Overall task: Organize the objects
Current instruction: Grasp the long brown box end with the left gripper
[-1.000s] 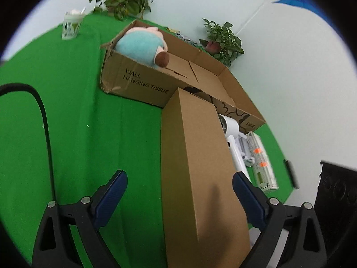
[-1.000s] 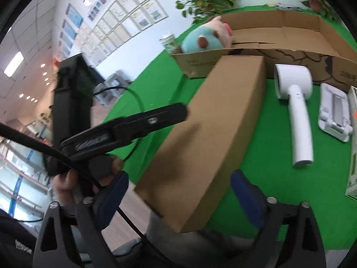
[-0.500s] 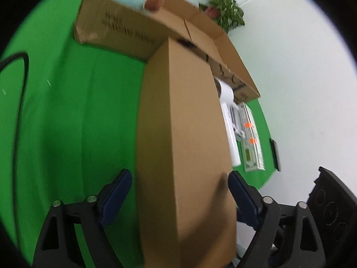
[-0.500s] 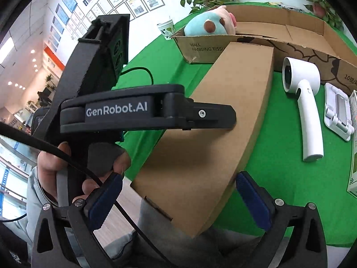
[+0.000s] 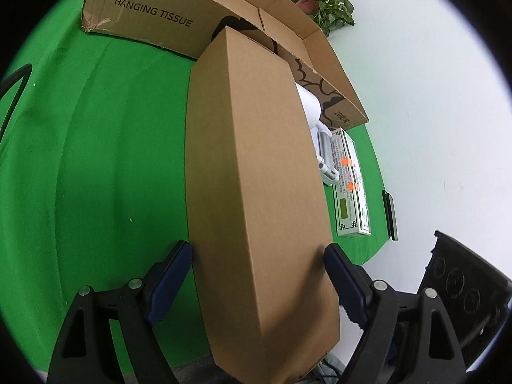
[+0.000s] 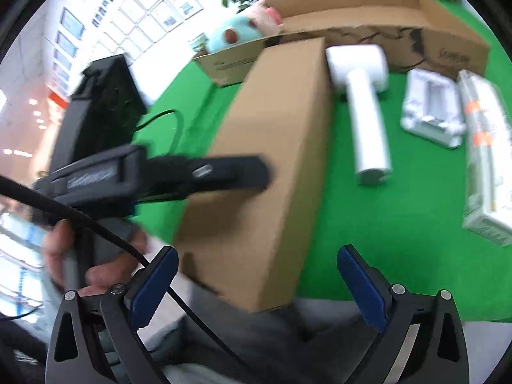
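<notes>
A long plain brown carton [image 5: 256, 172] lies on the green table, its near end past the table's front edge. My left gripper [image 5: 257, 252] straddles that near end, both blue pads touching its sides, shut on it. The carton also shows in the right wrist view [image 6: 272, 147], where the left gripper's black finger [image 6: 224, 172] lies against its side. My right gripper [image 6: 256, 262] is open and empty, just in front of the carton's near end.
A large open box marked "WALL HANGING TISSUE" [image 5: 153, 16] stands at the back with a teal plush toy [image 6: 233, 32] in it. A white hair-dryer-shaped device [image 6: 368, 102], a white holder [image 6: 432, 112] and a long white printed box [image 6: 486, 160] lie right of the carton. A black cable [image 5: 12, 89] runs on the left.
My left gripper has moved forward over the carton's near end and closed onto its sides. My right gripper has shifted right, staying open.
</notes>
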Available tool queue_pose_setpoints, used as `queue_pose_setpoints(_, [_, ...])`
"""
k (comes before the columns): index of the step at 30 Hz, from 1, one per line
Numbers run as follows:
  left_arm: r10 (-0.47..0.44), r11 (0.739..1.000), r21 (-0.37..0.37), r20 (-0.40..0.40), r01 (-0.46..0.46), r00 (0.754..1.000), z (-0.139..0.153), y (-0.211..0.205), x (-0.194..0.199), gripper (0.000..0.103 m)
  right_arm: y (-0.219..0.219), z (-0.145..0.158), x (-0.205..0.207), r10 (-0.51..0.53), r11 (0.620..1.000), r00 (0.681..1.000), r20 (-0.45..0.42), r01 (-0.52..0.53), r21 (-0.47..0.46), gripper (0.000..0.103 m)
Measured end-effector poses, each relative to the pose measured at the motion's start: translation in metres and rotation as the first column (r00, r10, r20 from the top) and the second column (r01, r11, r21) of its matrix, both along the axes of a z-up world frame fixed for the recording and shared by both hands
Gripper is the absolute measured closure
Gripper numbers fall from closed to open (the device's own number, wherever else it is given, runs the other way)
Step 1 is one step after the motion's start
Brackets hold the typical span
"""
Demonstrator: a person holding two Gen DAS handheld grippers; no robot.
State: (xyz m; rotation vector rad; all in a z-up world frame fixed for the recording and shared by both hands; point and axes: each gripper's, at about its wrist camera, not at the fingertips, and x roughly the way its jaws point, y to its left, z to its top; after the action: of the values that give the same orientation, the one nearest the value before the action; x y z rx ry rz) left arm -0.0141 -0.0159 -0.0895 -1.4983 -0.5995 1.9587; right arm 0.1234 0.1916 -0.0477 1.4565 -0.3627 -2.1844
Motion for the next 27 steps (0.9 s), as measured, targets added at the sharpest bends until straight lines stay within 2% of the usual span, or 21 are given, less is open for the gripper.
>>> queue_pose_setpoints(2, [-0.006, 1.0, -0.003, -0.003, 0.006, 1.0, 0.001, 0.0, -0.002, 0.018, -0.013, -0.003, -0.001, 0.016, 1.0, 1.0, -0.004, -0.016, 0.019, 0.003])
queue_pose_setpoints(7, [-0.017, 1.0, -0.004, -0.01, 0.017, 1.0, 0.002, -0.002, -0.003, 0.018, -0.038, -0.004, 0.002, 0.03, 0.988, 0.998, -0.057, -0.021, 0.152, 0.0])
queue_pose_setpoints(9, [-0.02, 1.0, -0.005, -0.017, 0.02, 1.0, 0.002, -0.001, -0.002, 0.017, -0.043, -0.008, 0.005, 0.032, 0.979, 0.997, -0.074, -0.017, 0.202, 0.004])
queue_pose_setpoints(19, [-0.01, 1.0, -0.009, -0.02, 0.01, 1.0, 0.002, 0.008, 0.006, 0.017, -0.04, -0.001, 0.004, 0.022, 0.982, 0.997, -0.074, -0.008, 0.187, 0.005])
queue_pose_setpoints(27, [-0.074, 0.997, 0.014, -0.011, 0.074, 0.997, -0.002, 0.021, 0.029, 0.017, -0.037, 0.011, 0.02, 0.029, 0.971, 0.994, -0.106, -0.002, 0.241, 0.007])
